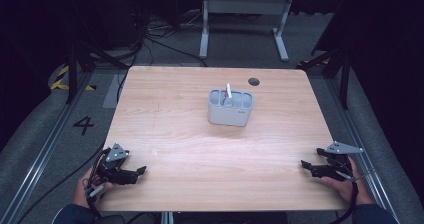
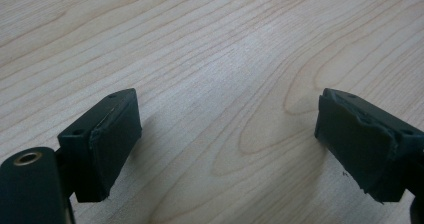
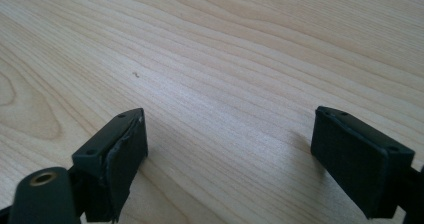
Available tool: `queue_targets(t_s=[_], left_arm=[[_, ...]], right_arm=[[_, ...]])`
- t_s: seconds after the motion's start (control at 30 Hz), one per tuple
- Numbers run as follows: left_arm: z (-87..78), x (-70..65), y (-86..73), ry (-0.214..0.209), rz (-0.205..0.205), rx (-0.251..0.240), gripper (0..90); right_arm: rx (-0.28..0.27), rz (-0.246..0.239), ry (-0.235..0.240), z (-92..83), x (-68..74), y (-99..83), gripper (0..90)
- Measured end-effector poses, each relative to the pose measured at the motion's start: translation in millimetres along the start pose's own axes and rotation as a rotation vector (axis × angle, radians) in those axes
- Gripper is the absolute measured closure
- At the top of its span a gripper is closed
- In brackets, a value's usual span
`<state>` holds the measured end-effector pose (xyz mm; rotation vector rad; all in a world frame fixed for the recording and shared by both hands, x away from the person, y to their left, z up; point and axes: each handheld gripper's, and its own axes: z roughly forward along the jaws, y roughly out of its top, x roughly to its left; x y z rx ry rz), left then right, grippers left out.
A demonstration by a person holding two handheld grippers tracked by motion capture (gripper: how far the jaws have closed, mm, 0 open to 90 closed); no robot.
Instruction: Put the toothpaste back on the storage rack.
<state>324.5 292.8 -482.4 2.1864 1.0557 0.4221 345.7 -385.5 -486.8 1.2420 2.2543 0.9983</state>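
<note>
Two grippers, left gripper (image 1: 141, 171) and right gripper (image 1: 303, 164), rest at our near corners of the surface (image 1: 175, 134), jaws spread. We see a grey caddy (image 1: 230, 108) mid-surface

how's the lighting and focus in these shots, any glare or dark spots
High view: the table is evenly lit with a pale sheen near its middle, the floor and surroundings fall off to near black, and the grey holder reads soft. Left gripper view: wood grain is sharp, a bright patch sits mid-frame, and the pads cast soft shadows. Right gripper view: similar, with a mild sheen at centre.
</note>
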Motion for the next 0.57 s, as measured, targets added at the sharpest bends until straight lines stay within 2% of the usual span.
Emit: queue_targets(t_s=[0.27,0.4,0.47,0.57], left_arm=[[1.8,-0.4,1.8,-0.001,0.018,0.009,7.4],[3.4,-2.1,2.7,-0.018,0.014,0.026,3.2],[4.2,-1.7,3.5,-0.014,0.032,0.030,1.1],[4.5,-2.3,3.5,-0.023,0.025,0.030,0.4]], right_arm=[[0.000,0.000,0.000,0.0,0.0,0.0,15.2],[0.000,0.000,0.000,0.0,0.0,0.0,15.2],[0.000,0.000,0.000,0.0,0.0,0.0,15.2],[0.000,0.000,0.000,0.0,0.0,0.0,15.2]])
